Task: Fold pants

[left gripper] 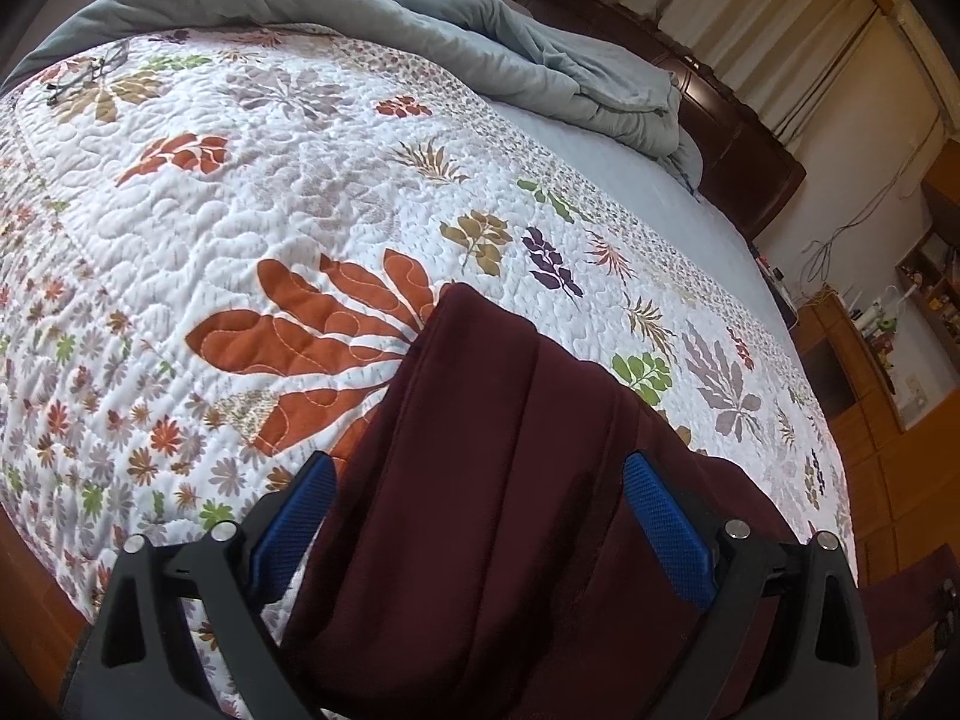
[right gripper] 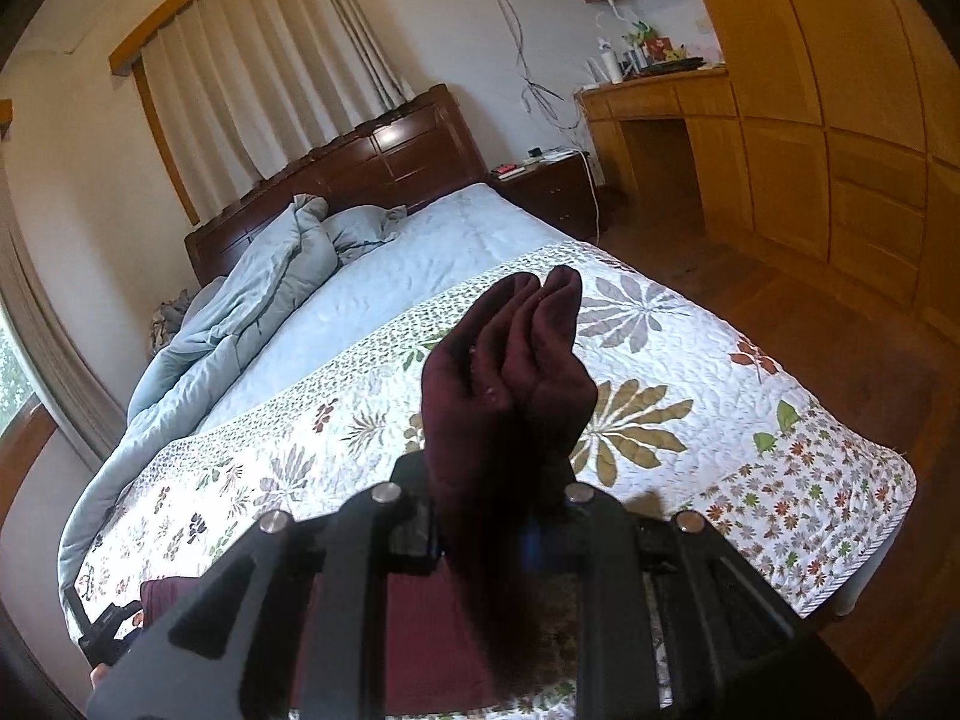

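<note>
Dark maroon pants (left gripper: 480, 480) lie in long folds on the flowered quilt (left gripper: 252, 192). My left gripper (left gripper: 492, 498) stands open low over them; its blue pads (left gripper: 666, 528) sit wide apart with the cloth running between them, and I see no pinch. In the right wrist view, my right gripper (right gripper: 489, 516) is shut on a bunched end of the pants (right gripper: 510, 372). It holds that end up above the quilt (right gripper: 660, 372), and the bunch sticks out past the fingertips. The left gripper (right gripper: 105, 630) shows at the lower left beside more maroon cloth.
A rumpled grey-blue duvet (left gripper: 540, 60) lies by the dark wooden headboard (right gripper: 360, 162). Eyeglasses (left gripper: 90, 75) rest on the quilt's far corner. A nightstand (right gripper: 552, 186), a wooden desk with clutter (right gripper: 654, 96) and wardrobe doors (right gripper: 840, 150) stand beyond the bed's edge.
</note>
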Demonstrator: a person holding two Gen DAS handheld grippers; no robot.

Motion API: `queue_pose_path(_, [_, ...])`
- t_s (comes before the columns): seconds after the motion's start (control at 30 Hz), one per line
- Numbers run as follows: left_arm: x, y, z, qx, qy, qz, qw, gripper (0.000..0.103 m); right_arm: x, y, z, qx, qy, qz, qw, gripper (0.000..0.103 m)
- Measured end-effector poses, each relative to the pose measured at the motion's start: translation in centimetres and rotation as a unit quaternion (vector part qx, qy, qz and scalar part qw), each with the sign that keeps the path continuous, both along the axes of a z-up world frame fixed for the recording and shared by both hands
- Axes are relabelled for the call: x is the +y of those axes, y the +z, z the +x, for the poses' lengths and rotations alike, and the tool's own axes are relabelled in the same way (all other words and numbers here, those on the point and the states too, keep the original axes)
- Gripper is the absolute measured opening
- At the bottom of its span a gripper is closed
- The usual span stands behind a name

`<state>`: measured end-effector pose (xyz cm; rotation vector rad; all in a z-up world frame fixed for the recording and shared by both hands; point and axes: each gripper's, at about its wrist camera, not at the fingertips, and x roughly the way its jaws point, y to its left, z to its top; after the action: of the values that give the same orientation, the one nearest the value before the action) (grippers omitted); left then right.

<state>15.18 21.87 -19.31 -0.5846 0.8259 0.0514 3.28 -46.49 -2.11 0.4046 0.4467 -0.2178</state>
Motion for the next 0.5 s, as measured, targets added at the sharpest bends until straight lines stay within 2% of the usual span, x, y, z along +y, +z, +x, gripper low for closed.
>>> queue_pose_path(0.5, [1.1, 0.0, -1.1, -0.008, 0.009, -0.021, 0.9997, 0.097, 4.2, 1.5, 1.5, -0.002, 0.038, -0.025, 0.999, 0.018])
